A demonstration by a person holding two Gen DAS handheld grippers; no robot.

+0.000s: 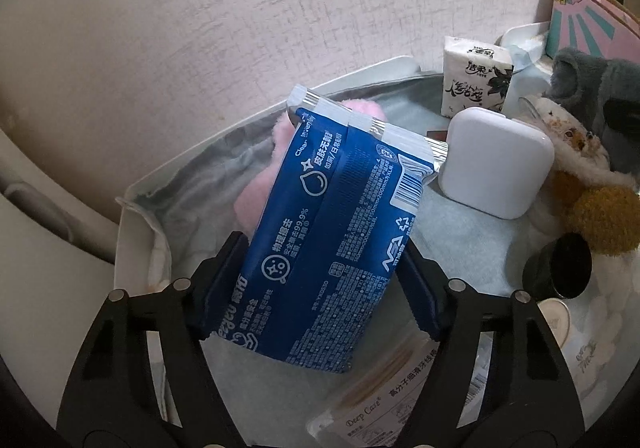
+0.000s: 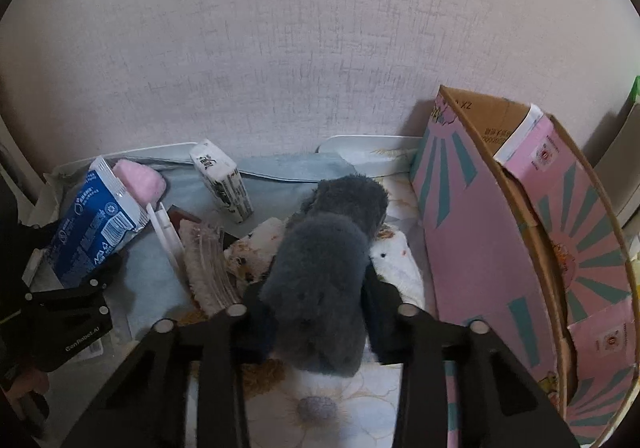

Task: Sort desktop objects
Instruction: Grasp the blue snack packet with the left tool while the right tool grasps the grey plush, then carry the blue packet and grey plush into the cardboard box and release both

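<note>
A blue wet-wipes pack (image 1: 332, 215) stands tilted over a grey-lined white tray (image 1: 132, 232), and my left gripper (image 1: 324, 260) is shut on its lower half, pads pressing both sides. The right wrist view shows the same pack (image 2: 92, 224) at the far left with the left gripper (image 2: 90, 282) below it. My right gripper (image 2: 316, 288) is shut on a grey fuzzy item (image 2: 320, 268) that lies over a flowered cloth (image 2: 320, 400). The grey fuzzy item (image 1: 592, 83) also shows at the right edge of the left wrist view.
A pink fluffy thing (image 1: 256, 199) lies behind the pack. A white case (image 1: 496, 159), a tissue pack (image 1: 476, 83), a black cap (image 1: 560, 268), a plush with brown balls (image 1: 604, 219) and a floss-pick box (image 1: 384, 400) crowd the tray. A pink cardboard box (image 2: 500, 228) stands at the right, a wall behind.
</note>
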